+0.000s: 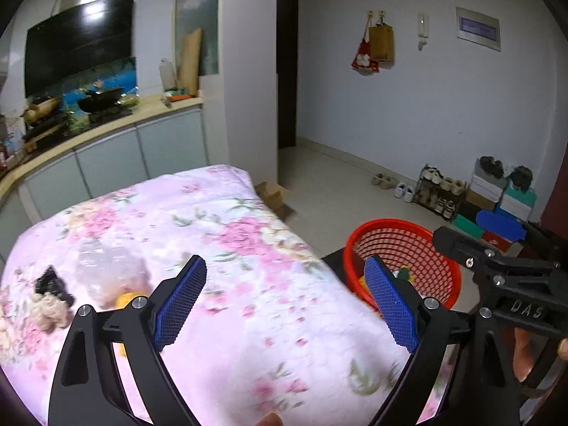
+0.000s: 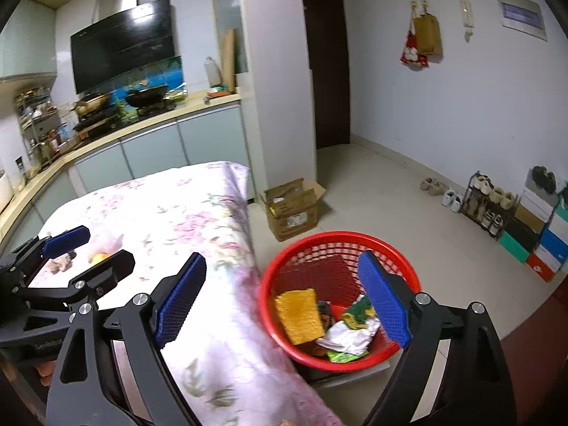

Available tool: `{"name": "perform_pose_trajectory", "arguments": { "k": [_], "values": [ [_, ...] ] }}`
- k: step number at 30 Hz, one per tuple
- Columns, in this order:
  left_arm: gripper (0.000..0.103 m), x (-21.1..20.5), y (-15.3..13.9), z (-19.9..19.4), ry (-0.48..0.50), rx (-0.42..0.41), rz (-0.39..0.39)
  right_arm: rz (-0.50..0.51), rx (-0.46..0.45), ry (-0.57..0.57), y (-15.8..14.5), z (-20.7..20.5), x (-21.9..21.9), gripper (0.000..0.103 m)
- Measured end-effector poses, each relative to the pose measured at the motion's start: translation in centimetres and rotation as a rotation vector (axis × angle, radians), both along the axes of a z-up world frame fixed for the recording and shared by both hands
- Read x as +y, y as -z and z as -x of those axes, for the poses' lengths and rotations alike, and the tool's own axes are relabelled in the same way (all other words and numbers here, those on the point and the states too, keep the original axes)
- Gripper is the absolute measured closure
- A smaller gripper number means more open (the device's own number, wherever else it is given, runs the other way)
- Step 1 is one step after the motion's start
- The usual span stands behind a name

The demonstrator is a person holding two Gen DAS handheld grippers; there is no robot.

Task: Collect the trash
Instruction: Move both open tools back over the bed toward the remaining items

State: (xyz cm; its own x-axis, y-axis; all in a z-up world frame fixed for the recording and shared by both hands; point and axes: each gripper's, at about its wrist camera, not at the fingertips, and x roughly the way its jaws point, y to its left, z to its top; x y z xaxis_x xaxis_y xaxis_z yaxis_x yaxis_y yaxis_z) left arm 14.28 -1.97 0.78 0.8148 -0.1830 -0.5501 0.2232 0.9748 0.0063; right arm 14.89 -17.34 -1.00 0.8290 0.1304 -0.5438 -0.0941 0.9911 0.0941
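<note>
Two grippers hang over the flowered tablecloth [image 1: 248, 248], both with their blue pads spread wide and nothing between them. The left gripper [image 1: 285, 305] sits above the cloth, and just past its left finger lie a clear plastic bottle [image 1: 113, 269] with a yellow cap, a dark scrap [image 1: 53, 282] and a pale crumpled wad [image 1: 49, 310], all blurred. The right gripper [image 2: 282, 296] straddles the table's right edge, its right pad over the red mesh basket [image 2: 301, 248], which stands just beside the table on a low dark stand. In the basket rest a yellow sponge [image 2: 300, 314], white crumpled paper [image 2: 349, 337] and green wrappers [image 2: 358, 312]. Beyond it an open cardboard box [image 2: 293, 209] sits on the tiled floor. Farther off, a shoe rack [image 2: 488, 202] lines the wall, and a wok [image 2: 147, 96] stands on the kitchen counter.
</note>
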Motion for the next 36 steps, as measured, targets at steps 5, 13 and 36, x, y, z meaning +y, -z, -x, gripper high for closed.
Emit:
{"name": "perform_pose_trajectory", "arguments": {
  "k": [5,13,36],
  "values": [
    [0.015,3.2,-0.2,2.0,-0.052,-0.008,0.028,0.003,-0.019,-0.049,-0.8,0.9,2.5,0.018],
    [0.014,8.2,-0.5,4.7,-0.157,-0.023,0.060,0.002,-0.047,-0.136,-1.7,2.4,6.7,0.013],
    [0.013,18.9,0.0,9.9,-0.430,-0.025,0.107,-0.028,-0.048,-0.284,-2.2,3.7,14.9,0.012]
  ]
}}
